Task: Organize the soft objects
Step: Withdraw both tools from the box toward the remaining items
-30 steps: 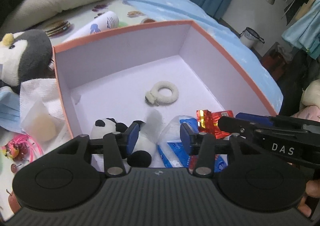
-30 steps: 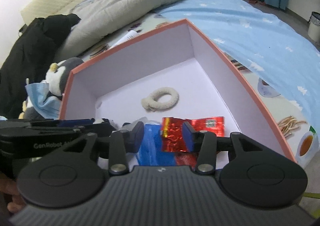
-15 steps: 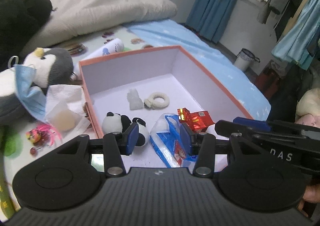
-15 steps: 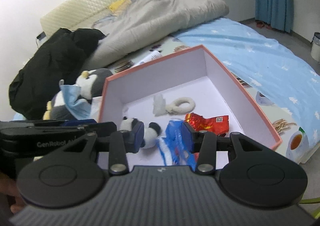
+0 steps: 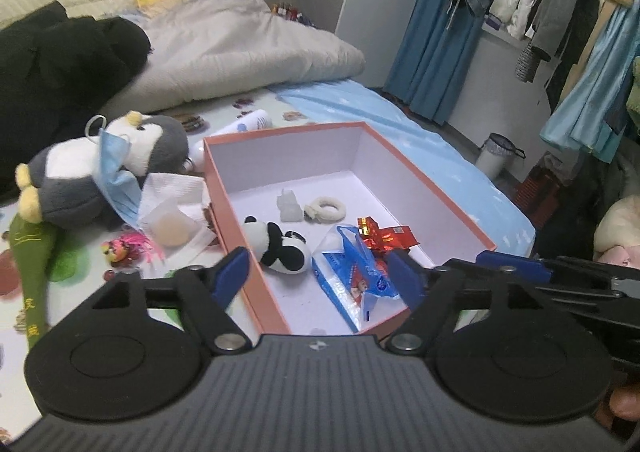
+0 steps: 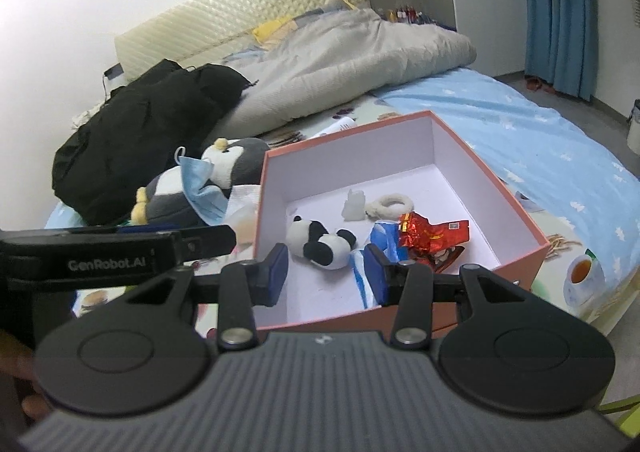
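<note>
An orange box (image 5: 280, 131) (image 6: 348, 132) with a white inside sits on the bed. In it lie a panda plush (image 5: 280, 244) (image 6: 320, 242), a blue packet (image 5: 352, 272) (image 6: 380, 240), a red foil wrapper (image 5: 384, 238) (image 6: 432, 236), a white ring (image 5: 325, 209) (image 6: 390, 206) and a small translucent figure (image 5: 289, 206) (image 6: 355, 206). My left gripper (image 5: 320, 272) hovers back from the box's near corner, its jaws opening with nothing between them. Beside it, my right gripper (image 6: 326, 272) is open and empty. A penguin plush (image 5: 100, 172) (image 6: 224, 172) with a blue mask (image 5: 116, 176) lies left of the box.
White tissue (image 5: 172, 192), a round beige pad (image 5: 172, 230) and a pink toy (image 5: 128, 246) lie by the box's left wall. A black jacket (image 6: 140, 132) and a grey duvet (image 5: 240, 48) fill the far bed. A bin (image 5: 496, 156) and hanging clothes are at the right.
Both grippers have drawn back and up from the box. The left jaws stand wider. A small translucent figure now lies beside the white ring.
</note>
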Motion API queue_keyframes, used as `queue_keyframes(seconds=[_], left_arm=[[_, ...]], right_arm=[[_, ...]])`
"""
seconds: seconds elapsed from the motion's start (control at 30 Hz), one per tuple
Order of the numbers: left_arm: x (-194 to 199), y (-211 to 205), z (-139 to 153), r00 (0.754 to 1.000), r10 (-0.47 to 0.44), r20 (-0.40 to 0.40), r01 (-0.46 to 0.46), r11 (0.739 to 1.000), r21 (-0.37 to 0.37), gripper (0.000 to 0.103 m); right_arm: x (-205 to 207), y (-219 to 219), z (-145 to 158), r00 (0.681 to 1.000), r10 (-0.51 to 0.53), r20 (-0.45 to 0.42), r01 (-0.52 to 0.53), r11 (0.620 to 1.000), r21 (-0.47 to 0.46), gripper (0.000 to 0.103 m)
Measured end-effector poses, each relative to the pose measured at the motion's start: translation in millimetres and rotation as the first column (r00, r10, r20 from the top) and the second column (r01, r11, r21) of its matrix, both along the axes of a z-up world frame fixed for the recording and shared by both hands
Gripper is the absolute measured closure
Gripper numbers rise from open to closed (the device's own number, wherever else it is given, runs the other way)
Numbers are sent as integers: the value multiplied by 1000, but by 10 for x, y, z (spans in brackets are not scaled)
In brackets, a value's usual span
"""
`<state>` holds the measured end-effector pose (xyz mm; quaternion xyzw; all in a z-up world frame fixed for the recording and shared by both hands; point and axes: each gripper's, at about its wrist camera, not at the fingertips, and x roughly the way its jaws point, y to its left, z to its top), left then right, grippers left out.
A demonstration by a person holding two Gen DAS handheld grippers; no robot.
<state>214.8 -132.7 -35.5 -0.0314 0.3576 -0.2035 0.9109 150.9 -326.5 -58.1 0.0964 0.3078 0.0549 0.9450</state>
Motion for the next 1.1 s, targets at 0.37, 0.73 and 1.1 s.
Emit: queue_keyframes(seconds=[0.37, 0.73, 1.1], left_arm=[[-481, 341, -51, 995, 89, 37, -90, 996, 20, 14], [-854, 714, -117, 972, 218, 84, -220, 975, 10, 14], [-1276, 1139, -246, 943, 315, 103, -318, 948, 14, 15]], right_arm=[[-232, 220, -190, 998, 54, 8, -54, 998, -24, 58], [-364, 487, -339, 991, 130, 15, -129, 990, -49, 58], [-573, 960, -477, 970, 243, 14, -242, 968, -58, 58]])
